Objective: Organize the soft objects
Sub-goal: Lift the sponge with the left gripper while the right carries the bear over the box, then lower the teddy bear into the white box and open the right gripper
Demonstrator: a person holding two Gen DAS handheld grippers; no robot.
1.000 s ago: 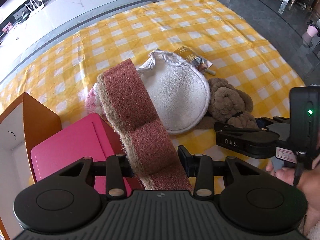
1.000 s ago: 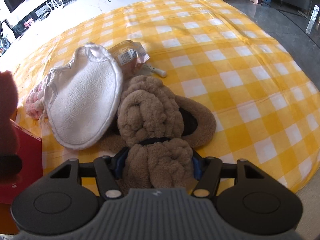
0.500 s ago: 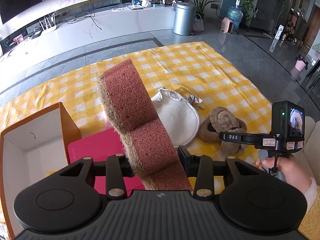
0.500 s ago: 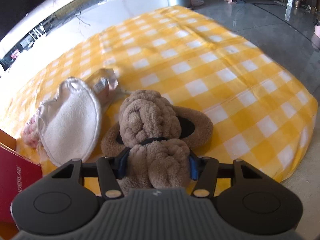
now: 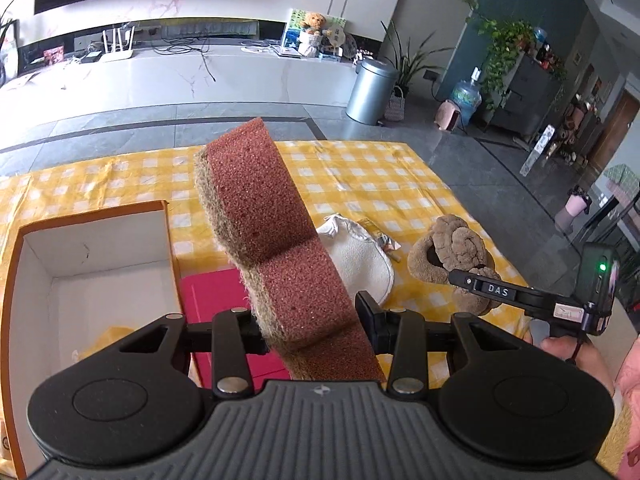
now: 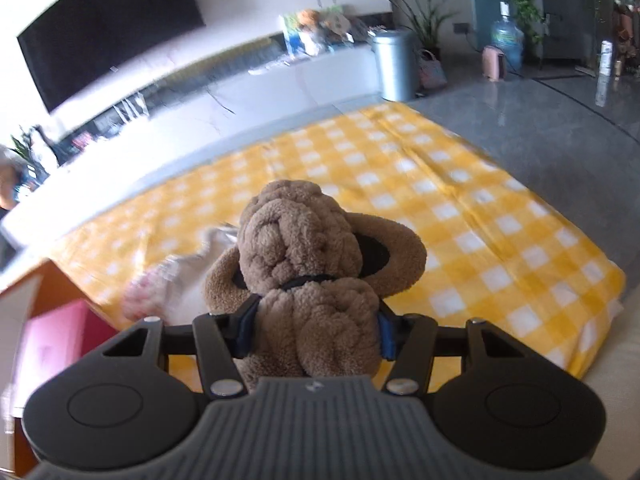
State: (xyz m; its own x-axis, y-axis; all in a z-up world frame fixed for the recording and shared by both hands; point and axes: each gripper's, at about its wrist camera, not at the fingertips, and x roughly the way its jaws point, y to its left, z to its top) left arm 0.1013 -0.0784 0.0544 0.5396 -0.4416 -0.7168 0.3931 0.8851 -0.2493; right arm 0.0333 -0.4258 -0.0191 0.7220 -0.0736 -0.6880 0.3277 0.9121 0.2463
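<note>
Bright, even daylight fills both views, with glare washing out the white counter [image 5: 200, 76] at the far wall. The left wrist view is sharp; the right wrist view is smeared by motion blur, worst at its left edge. Fisheye distortion bends both pictures' edges.

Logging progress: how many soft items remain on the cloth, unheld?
2 visible: white mitt beside the pink box, and a pink knit piece at the mitt's left, blurred. Others may be hidden behind the sponge.
</note>
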